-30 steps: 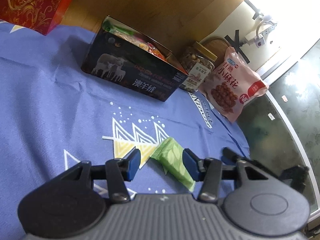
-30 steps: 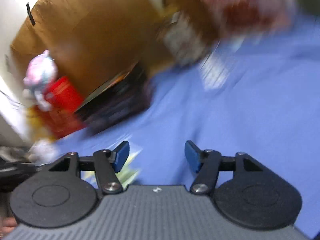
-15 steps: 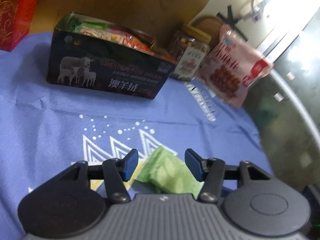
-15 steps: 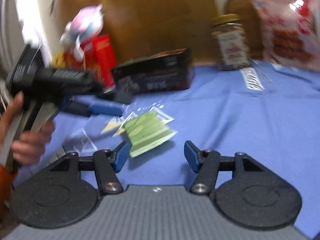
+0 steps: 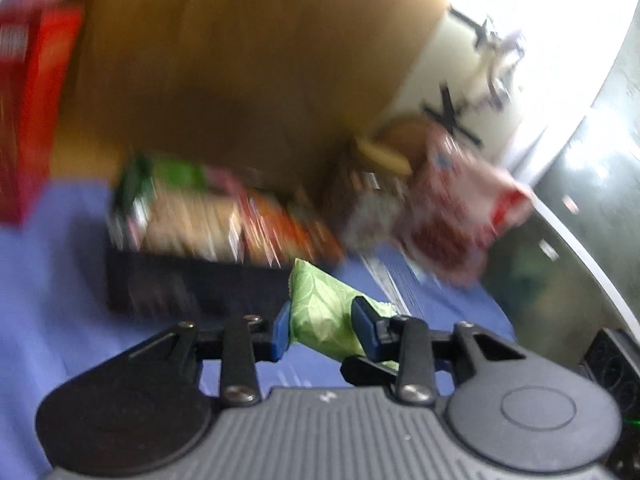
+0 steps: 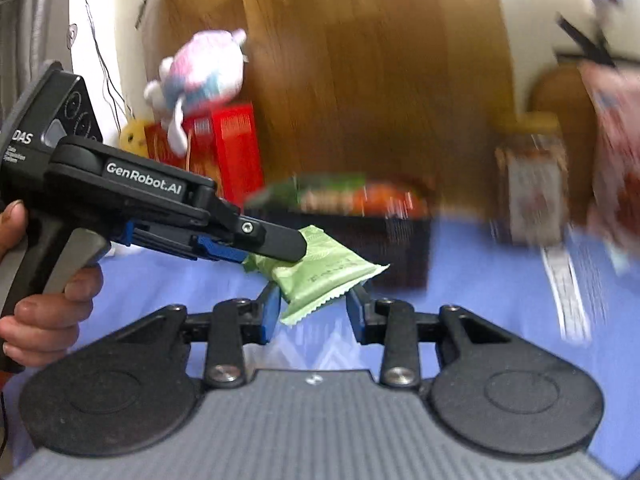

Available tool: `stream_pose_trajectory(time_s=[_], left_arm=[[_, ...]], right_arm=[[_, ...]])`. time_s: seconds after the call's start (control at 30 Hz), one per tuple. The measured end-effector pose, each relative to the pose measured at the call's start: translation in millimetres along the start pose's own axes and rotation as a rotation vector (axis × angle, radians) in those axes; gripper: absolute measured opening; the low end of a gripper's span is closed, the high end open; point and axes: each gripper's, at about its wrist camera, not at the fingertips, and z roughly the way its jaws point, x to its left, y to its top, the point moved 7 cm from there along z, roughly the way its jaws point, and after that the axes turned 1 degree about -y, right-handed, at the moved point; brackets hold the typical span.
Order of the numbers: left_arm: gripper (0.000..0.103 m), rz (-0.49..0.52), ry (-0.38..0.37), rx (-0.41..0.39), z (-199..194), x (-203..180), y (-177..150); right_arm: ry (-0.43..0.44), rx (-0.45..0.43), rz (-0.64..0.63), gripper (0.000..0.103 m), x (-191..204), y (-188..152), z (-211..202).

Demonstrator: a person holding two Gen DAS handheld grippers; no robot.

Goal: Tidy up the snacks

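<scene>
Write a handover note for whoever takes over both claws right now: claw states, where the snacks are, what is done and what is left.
Left claw: shut on the green packet, lifted off the blue cloth; its jaws have just closed.
Right claw: jaws have just been closing around the packet's free end; whether its pads press on it cannot be told.
Snack box: open, behind the packet, already holding several snacks.
Jar and pink bag: standing right of the box.
Done: packet picked up.
Left: probably put the packet in the box; the jar and bag may still need sorting.
</scene>
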Motion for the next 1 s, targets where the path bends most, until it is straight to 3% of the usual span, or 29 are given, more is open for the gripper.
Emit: stream_pose_trajectory(time_s=[0.1, 0.17, 0.23, 0.27, 0.33, 0.43, 0.53, 0.8, 0.9, 0.93, 1.0], left_arm=[[0.036, -0.012, 0.075, -0.052, 10, 22, 37], [0.058, -0.014, 0.15, -0.078, 27, 42, 56], [0.054, -0.004, 0.283, -0.053, 48, 66, 64], [0.053, -0.017, 0.313, -0.035, 53, 73, 63], [0.052, -0.029, 0.267, -0.044, 51, 74, 60], [0.053, -0.007, 0.28, -0.085, 40, 69, 54], [0.053, 0.006, 0.281, -0.103, 27, 61, 46], [0.061, 0.129, 0.322, -0.148, -29, 6, -3], [0.076, 0.173, 0.311, -0.165, -44, -20, -24], [0.087, 0.187, 0.307, -0.178, -51, -30, -32], [0.09, 0.223, 0.315, -0.199, -61, -46, -45]], right_arm=[[0.015, -0.037, -0.058, 0.039, -1, 36, 37], [0.032, -0.039, -0.071, 0.041, -3, 51, 65], [0.017, -0.054, -0.113, 0.047, -3, 59, 94], [-0.015, -0.041, -0.129, 0.048, -6, 59, 107], [-0.063, -0.008, -0.106, 0.048, -14, 53, 118], [-0.036, -0.048, -0.043, 0.048, -21, 41, 94], [-0.06, -0.101, 0.03, 0.049, -30, 29, 63], [-0.121, -0.132, 0.278, 0.056, -46, -8, -15], [-0.151, -0.123, 0.333, 0.065, -44, -29, -37], [-0.161, -0.114, 0.34, 0.065, -42, -36, -49], [-0.168, -0.078, 0.344, 0.068, -38, -47, -65]])
